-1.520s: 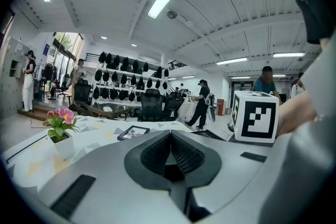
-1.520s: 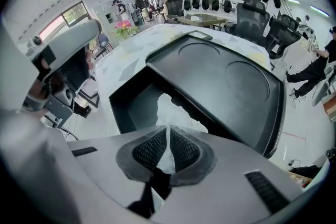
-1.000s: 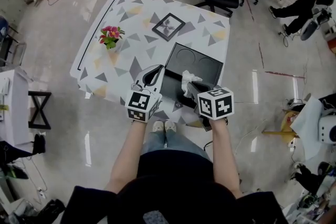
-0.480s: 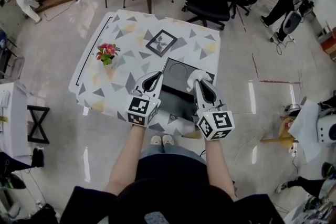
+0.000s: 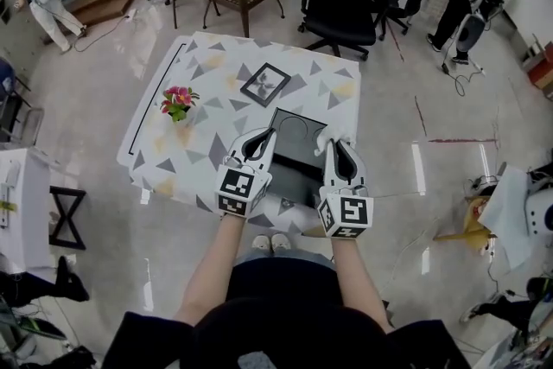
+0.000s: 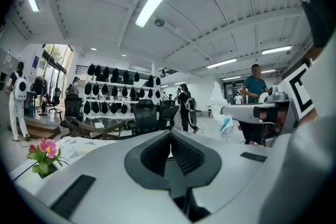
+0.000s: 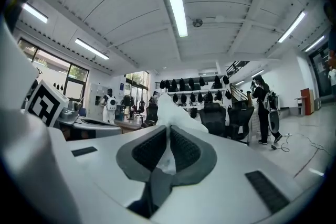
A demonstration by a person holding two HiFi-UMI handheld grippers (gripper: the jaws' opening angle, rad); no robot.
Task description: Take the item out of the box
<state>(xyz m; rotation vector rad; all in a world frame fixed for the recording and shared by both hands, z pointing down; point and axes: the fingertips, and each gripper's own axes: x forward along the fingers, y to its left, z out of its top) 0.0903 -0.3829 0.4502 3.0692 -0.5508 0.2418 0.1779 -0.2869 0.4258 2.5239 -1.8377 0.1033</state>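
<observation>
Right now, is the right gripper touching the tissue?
Touching. In the right gripper view, the right gripper is shut on the white tissue.

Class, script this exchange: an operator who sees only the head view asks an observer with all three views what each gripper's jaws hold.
Operator: Is the right gripper holding anything?
Observer: Yes. In the right gripper view it is shut on a white tissue, which sticks out past the tips.
Operator: And the left gripper?
Observer: In the left gripper view its jaws are together with nothing between them.
</observation>
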